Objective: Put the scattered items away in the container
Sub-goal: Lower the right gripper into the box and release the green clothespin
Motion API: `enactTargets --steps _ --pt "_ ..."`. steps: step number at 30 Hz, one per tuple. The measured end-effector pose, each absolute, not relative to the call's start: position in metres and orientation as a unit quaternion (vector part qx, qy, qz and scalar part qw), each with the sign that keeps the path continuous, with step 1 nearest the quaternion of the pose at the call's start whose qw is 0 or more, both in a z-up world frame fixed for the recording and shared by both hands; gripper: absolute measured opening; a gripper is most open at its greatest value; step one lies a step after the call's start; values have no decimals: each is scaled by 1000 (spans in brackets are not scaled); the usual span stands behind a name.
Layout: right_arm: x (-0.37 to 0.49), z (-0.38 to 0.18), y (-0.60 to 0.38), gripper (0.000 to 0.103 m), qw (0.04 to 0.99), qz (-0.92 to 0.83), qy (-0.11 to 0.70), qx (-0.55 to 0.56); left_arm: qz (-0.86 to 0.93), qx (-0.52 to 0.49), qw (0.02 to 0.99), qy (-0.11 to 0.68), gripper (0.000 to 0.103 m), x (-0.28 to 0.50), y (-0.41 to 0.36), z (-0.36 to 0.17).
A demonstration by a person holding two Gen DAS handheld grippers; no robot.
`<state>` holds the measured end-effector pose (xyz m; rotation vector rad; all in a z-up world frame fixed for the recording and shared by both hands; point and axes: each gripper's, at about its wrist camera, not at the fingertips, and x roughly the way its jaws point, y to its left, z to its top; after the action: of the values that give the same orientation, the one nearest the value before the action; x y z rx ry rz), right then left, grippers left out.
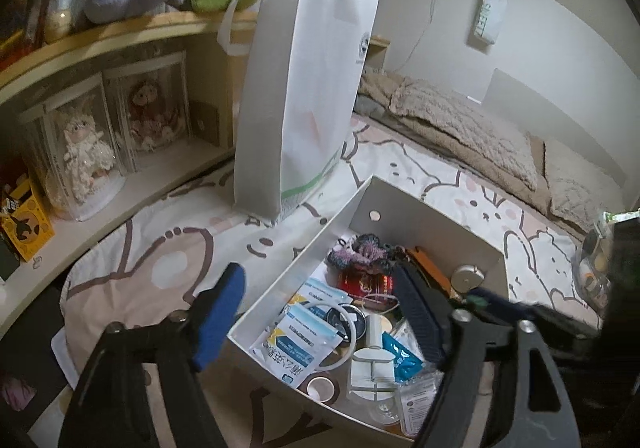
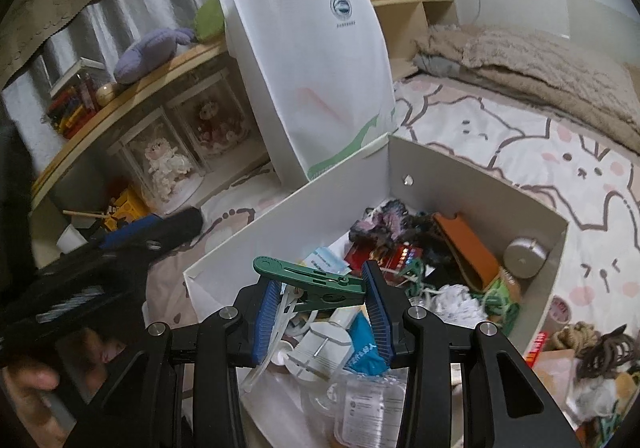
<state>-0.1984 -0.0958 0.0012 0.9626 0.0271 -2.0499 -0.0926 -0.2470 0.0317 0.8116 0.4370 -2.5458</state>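
The right tool point(image 2: 325, 312) grips a green clothespin point(image 2: 316, 280) above the white box point(image 2: 460, 171) at frame centre. The left tool point(image 1: 316, 312) gapes wide, empty, over the box's near corner.

Box on the bed, bag behind it

The box point(image 2: 472, 183) sits in the middle of the frame on the bed cover point(image 2: 520, 143). In it lie a round tin point(image 2: 524, 252) at the right, packets point(image 1: 288, 344) at the left and a yarn bundle point(image 2: 384, 224) at the back. The paper bag point(image 2: 312, 67) stands behind the box. Shelves point(image 2: 132, 95) with dolls point(image 2: 166, 163) are at the left. Blankets point(image 2: 540, 59) lie at the upper right.
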Motion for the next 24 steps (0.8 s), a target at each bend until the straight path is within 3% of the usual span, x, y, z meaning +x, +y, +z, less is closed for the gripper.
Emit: enactTargets --steps 11,24 --pt "-209 -19 -135 42 438 -788 -3 432 -927 272 214 144 89 -84 -241 42" --pt "-248 -45 -183 42 410 -775 59 477 -926 261 231 143 93 -75 -253 42"
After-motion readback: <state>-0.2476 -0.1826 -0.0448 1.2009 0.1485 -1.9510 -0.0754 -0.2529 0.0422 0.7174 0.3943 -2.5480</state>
